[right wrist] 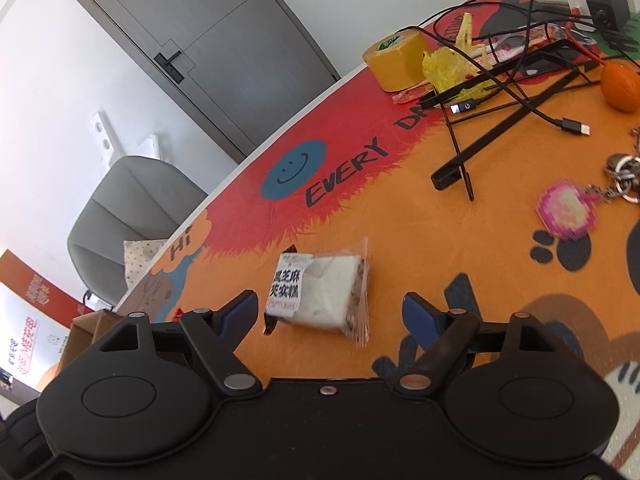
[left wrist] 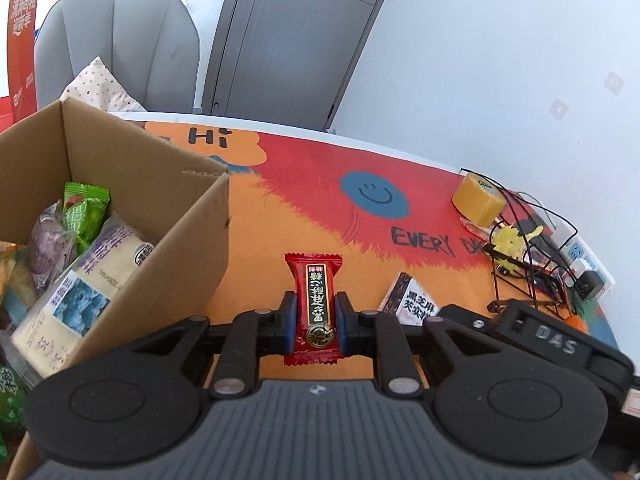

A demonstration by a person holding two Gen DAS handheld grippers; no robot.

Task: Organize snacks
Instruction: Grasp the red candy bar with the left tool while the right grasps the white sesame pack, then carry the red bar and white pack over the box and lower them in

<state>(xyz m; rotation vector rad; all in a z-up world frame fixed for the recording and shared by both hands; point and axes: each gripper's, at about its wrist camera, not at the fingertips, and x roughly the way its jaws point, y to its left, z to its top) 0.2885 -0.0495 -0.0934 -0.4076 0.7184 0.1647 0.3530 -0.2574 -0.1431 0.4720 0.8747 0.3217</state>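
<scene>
In the left wrist view the box [left wrist: 160, 216] runs off the left edge, so its near and left walls are out of sight. The snacks inside overlap; the purple packet [left wrist: 50, 244] is partly covered, and the green bag [left wrist: 10, 396] at the lower left is cut by the edge. The left gripper [left wrist: 316, 320] covers the sides of the red candy [left wrist: 316, 304], and the right gripper's body hides the lower end of the white cake pack [left wrist: 408, 300]. In the right wrist view the keychain [right wrist: 566, 216] is blurred and its rings leave the right edge. The orange [right wrist: 620, 84] is clipped there too. The charger [right wrist: 606, 0] and the cables around it are too tangled to follow.
</scene>
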